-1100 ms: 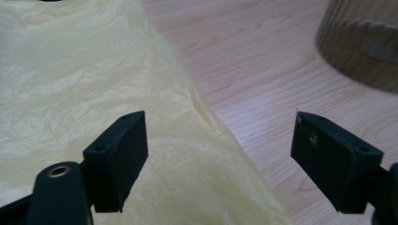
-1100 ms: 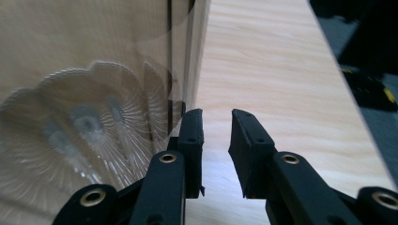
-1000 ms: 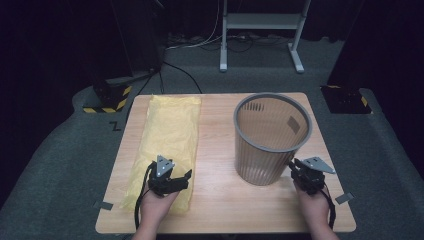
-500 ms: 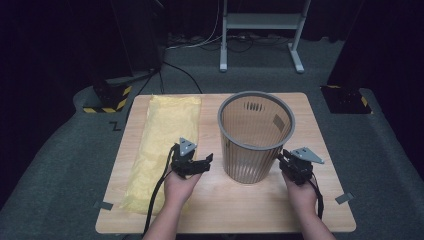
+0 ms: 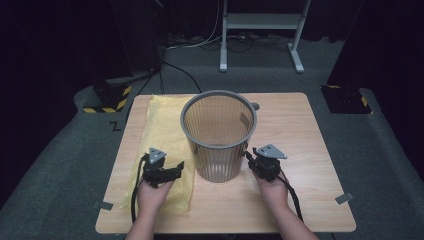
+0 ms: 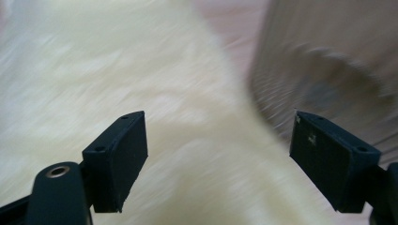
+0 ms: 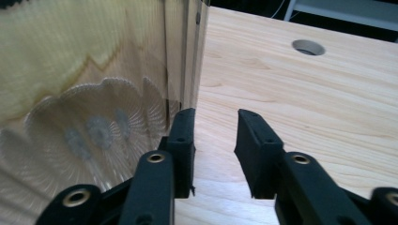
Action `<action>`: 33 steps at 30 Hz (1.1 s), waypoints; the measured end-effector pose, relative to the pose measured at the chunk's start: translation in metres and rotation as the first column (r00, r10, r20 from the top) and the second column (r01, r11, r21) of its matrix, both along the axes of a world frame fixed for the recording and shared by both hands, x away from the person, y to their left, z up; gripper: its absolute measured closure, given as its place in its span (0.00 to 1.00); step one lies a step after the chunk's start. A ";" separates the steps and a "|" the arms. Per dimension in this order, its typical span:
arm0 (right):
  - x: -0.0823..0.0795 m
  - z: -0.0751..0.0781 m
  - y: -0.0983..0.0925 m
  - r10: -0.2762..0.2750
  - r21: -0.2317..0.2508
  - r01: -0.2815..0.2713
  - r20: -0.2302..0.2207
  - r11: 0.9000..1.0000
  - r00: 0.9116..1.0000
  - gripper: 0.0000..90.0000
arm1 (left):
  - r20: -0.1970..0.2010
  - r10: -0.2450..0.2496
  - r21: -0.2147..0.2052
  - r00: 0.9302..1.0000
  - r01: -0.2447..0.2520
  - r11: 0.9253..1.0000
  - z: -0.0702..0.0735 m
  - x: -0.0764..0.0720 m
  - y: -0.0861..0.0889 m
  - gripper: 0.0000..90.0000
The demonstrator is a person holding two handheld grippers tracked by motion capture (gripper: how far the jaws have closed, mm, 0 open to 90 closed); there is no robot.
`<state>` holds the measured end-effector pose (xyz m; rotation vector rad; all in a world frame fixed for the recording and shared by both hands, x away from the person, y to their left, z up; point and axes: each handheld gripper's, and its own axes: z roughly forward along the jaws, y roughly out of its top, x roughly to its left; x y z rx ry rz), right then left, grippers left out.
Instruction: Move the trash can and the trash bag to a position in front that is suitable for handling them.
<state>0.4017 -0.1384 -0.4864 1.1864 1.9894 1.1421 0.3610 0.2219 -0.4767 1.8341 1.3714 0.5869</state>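
Observation:
A grey mesh wastebasket [image 5: 218,135] stands upright in the middle of the wooden table [image 5: 300,130]. A flat yellow plastic bag [image 5: 162,125] lies along the table's left side. My left gripper [image 5: 176,170] hovers over the bag's near end, left of the basket, wide open and empty. Its own view is blurred, with the bag [image 6: 141,70] below the left gripper [image 6: 220,154] and the basket [image 6: 328,70] at right. My right gripper [image 5: 251,156] sits against the basket's right side. The right gripper [image 7: 213,126] has just been opening; nothing lies between its jaws, and the basket wall [image 7: 94,70] is beside the left one.
A round hole [image 7: 307,47] pierces the table behind the basket. Black-and-yellow striped blocks sit on the floor at left [image 5: 107,100] and right [image 5: 350,100]. A metal stand [image 5: 260,30] is at the back. Tape pieces [image 5: 345,198] mark the table's near corners.
The basket has slid left from the right side to the table's middle, and the right gripper went left with it. The left gripper swung right toward the basket, then back over the bag.

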 end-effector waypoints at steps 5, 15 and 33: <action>-0.007 -0.004 -0.007 -0.011 0.005 0.011 -0.017 1.000 1.000 0.73 | -0.065 0.068 0.003 0.996 -0.068 0.998 -0.032 -0.003 0.025 0.23; -0.021 -0.018 -0.019 -0.023 -0.014 0.022 -0.038 1.000 0.999 0.70 | -0.083 0.132 0.092 0.988 -0.125 0.988 -0.049 -0.020 0.041 0.24; -0.017 -0.011 0.006 0.005 -0.007 -0.005 -0.019 1.000 1.000 0.73 | -0.019 0.216 0.027 0.976 -0.216 0.976 -0.037 -0.051 0.067 0.22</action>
